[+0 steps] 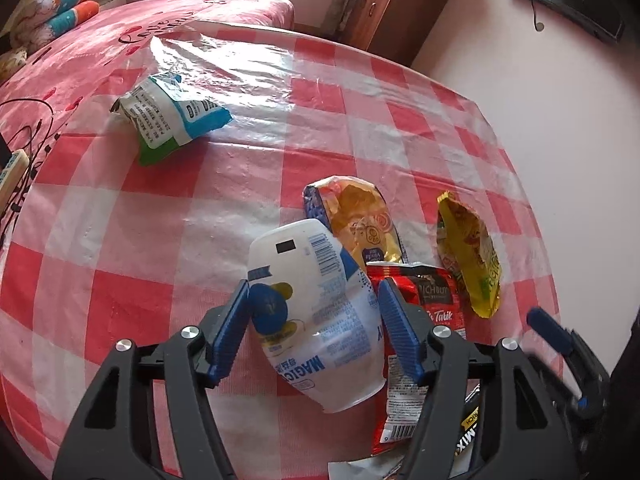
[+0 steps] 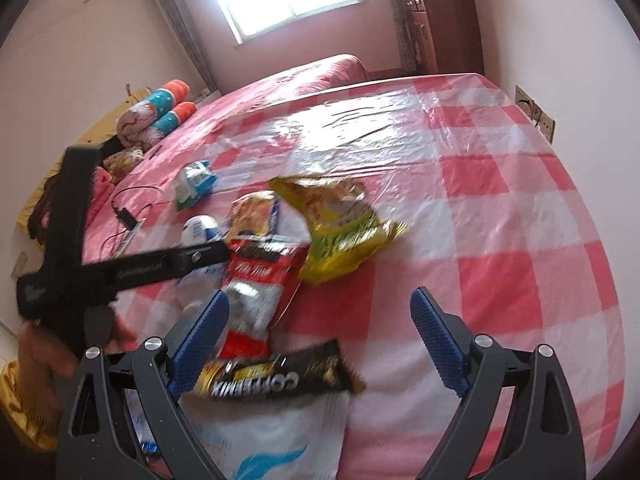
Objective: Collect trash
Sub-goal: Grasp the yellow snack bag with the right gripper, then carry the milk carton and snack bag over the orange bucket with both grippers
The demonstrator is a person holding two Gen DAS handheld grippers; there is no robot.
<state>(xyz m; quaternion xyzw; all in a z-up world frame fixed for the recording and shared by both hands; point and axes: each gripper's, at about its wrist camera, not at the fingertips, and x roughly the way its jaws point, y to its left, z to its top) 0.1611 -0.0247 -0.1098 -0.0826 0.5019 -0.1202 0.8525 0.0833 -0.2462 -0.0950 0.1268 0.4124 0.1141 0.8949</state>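
Observation:
My left gripper (image 1: 314,308) is open, its blue fingers on either side of a white and blue "Magic" wrapper (image 1: 316,316) lying on the red-checked tablecloth (image 1: 160,240). Beside it lie a red wrapper (image 1: 416,320), an orange-yellow wrapper (image 1: 356,220) and a yellow-green wrapper (image 1: 468,256). A white, blue and green wrapper (image 1: 168,116) lies far left. My right gripper (image 2: 320,320) is open and empty above the table. Below it lie a black coffee-mix wrapper (image 2: 280,376) and a white bag (image 2: 276,440). The red wrapper (image 2: 260,280) and yellow-green wrapper (image 2: 340,220) show ahead.
A bed with a pink sheet (image 2: 260,96) and rolled pillows (image 2: 160,116) stands behind the table. A wooden cabinet (image 1: 388,12) is at the back. A cable and charger (image 2: 126,216) lie at the table's left. The left gripper's body (image 2: 100,264) crosses the right wrist view.

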